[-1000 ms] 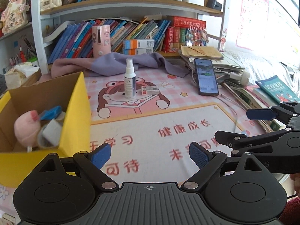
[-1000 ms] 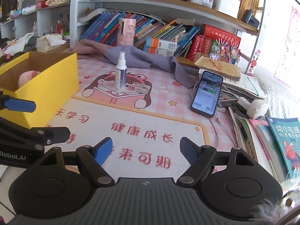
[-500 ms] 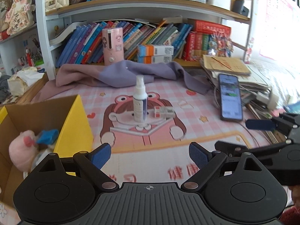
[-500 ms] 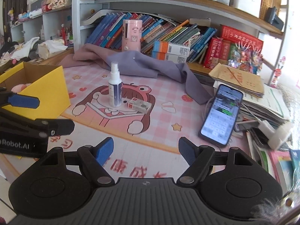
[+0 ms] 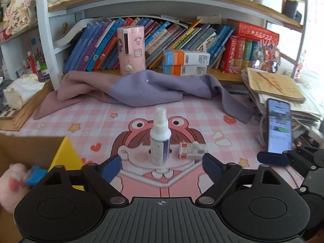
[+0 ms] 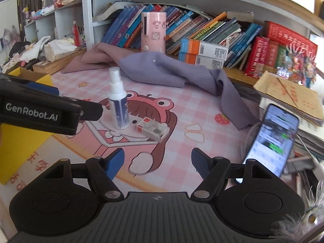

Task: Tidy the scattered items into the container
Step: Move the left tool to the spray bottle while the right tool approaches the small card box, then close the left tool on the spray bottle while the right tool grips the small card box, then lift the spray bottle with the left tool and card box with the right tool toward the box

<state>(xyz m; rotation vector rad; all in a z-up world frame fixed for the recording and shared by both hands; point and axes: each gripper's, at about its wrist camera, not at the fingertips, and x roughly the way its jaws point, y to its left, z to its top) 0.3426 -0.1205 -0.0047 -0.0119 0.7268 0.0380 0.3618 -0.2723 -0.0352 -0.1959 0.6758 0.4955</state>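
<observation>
My left gripper (image 5: 162, 167) is matte black plastic with blue ribbed pads (image 5: 111, 169) on its fingers, silver screw heads at the linkage pivots and a round disc on each side of a ridged centre plate. My right gripper (image 6: 158, 163) is identical, and the left's side reads "GenRobot.AI" in white.
</observation>
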